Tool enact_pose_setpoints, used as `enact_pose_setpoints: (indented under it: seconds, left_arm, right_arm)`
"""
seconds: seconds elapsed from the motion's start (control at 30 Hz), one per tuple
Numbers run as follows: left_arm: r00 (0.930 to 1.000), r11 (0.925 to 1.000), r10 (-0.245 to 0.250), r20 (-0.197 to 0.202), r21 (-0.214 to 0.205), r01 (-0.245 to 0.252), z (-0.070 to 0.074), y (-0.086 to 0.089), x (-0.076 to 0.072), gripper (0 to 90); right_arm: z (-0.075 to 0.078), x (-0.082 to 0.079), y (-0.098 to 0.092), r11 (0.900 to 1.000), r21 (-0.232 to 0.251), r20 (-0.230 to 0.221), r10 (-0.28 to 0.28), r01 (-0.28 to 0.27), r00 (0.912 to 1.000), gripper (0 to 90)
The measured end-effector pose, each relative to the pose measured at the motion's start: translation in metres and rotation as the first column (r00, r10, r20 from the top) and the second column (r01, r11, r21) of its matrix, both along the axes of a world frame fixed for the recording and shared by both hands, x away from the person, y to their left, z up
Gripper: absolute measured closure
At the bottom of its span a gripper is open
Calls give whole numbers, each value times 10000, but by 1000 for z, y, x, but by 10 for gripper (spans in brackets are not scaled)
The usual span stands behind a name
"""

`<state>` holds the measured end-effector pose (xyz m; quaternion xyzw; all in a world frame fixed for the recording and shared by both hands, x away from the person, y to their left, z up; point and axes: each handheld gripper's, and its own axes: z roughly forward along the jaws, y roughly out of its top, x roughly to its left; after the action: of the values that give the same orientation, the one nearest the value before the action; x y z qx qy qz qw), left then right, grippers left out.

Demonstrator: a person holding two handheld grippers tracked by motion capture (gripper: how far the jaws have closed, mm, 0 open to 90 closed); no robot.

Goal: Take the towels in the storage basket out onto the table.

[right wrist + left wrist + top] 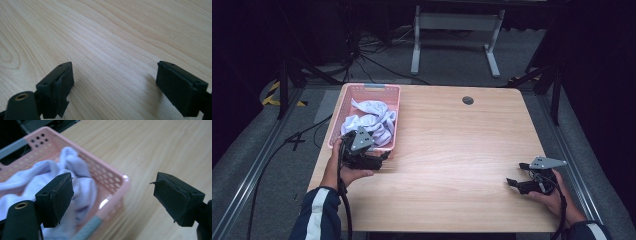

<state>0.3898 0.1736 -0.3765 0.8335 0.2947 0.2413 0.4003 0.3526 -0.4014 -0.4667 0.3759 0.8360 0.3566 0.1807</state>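
- left claw [112, 195]: jaws spread wide, empty; pink basket [110, 176] just ahead, its corner between them; white cloth [80, 170] inside
- right claw [115, 87]: jaws apart, over bare table [112, 37]

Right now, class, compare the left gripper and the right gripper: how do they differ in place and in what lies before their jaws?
The left gripper sits at the near corner of the pink basket; the right gripper rests far from it, near the table's right edge. The left gripper view shows white cloth in the basket ahead of the jaws; the right gripper view shows bare wooden table. Both stand with jaws open, holding nothing.
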Motion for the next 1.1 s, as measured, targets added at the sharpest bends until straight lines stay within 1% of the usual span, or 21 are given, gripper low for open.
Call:
enact_pose_setpoints:
  seconds: [0.1, 0.13, 0.2, 0.23, 0.3, 0.37, 0.4, 0.43, 0.47, 0.5, 0.53, 0.6, 0.67, 0.7, 0.73, 0.8, 0.83, 0.87, 0.97, 1.03, 1.1]
  left_arm:
    - [9992, 9991, 390, -64, 168, -389, 7, 9, 17, 159]
    - [9992, 9991, 390, -64, 168, -389, 7, 9, 17, 157]
    - [9977, 9980, 624, -263, -77, -626, 7, 16, 32, 157]
    - [9963, 9976, 665, -544, 221, -654, 4, 17, 40, 157]
    - [9917, 9918, 906, -908, 978, -816, 0, 16, 53, 157]
    - [9860, 9892, 911, -1396, 1271, -734, -5, 14, 64, 158]
    - [9864, 9858, 1017, -1291, 1466, -825, -7, 12, 68, 158]
    - [9869, 9776, 1139, -1141, 1896, -909, -10, 10, 72, 158]
    - [9853, 9713, 1208, -1209, 2191, -922, -13, 9, 76, 158]
    - [9844, 9697, 1188, -1299, 2285, -868, -14, 7, 79, 158]
    - [9780, 9701, 1164, -1733, 2309, -745, -15, 7, 84, 159]
    - [9678, 9664, 1377, -2105, 2427, -848, -16, 5, 95, 162]
    - [9668, 9669, 1443, -2110, 2376, -925, -15, 5, 99, 158]
    - [9649, 9649, 1456, -2185, 2469, -896, -14, 4, 102, 158]
    - [9634, 9624, 1483, -2231, 2568, -887, -13, 4, 106, 160]
    - [9609, 9531, 1567, -2284, 2901, -865, -15, 1, 111, 158]
    - [9565, 9439, 1657, -2403, 3196, -832, -17, 0, 116, 157]
    - [9511, 9432, 1687, -2588, 3225, -796, -19, -1, 120, 156]
    - [9415, 9455, 1773, -2866, 3151, -822, -28, -3, 129, 143]
    - [9378, 9377, 1818, -2958, 3392, -748, -32, -5, 133, 95]
    - [9287, 9281, 1883, -3194, 3673, -618, -37, -8, 139, 71]
  right_arm:
    - [0, 0, 0, 10000, 4, 2, 11, -11, 10000, 146]
    - [0, 0, 0, 10000, 4, 2, 11, -11, 10000, 146]
    - [0, 0, 0, 10000, 2, 5, 21, -21, 10000, 146]
    - [0, 0, 0, 10000, 6, 0, 23, -23, 10000, 146]
    - [0, 0, 0, 10000, 10, 6, 37, -37, 10000, 146]
    - [0, 0, 0, 10000, 14, 1, 38, -38, 10000, 146]
    - [0, 0, 0, 10000, 19, 2, 38, -38, 10000, 146]
    - [0, 0, 0, 10000, 21, 1, 42, -42, 10000, 146]
    - [0, 0, 0, 10000, 19, 6, 44, -44, 10000, 146]
    - [0, 0, 0, 10000, 16, 2, 46, -46, 10000, 146]
    - [0, 0, 0, 10000, 21, 2, 47, -47, 10000, 146]
    - [0, 0, 0, 10000, 20, 4, 47, -47, 10000, 146]
    - [0, 0, 0, 10000, 19, 4, 45, -45, 10000, 146]
    - [0, 0, 0, 10000, 18, 9, 50, -50, 10000, 146]
    - [0, 0, 0, 10000, 9, 13, 57, -57, 10000, 146]
    - [0, 0, -1, 10000, 10, 14, 65, -65, 10000, 146]
    - [0, 0, -1, 10000, 9, 17, 68, -68, 10000, 146]
    - [0, 0, -1, 10000, 10, 17, 69, -69, 10000, 146]
    - [0, -1, -1, 10000, 10, 21, 92, -92, 10000, 146]
    - [0, -1, -1, 10000, 12, 21, 95, -95, 10000, 146]
    - [0, -1, -1, 9999, 9, 22, 103, -103, 9999, 146]
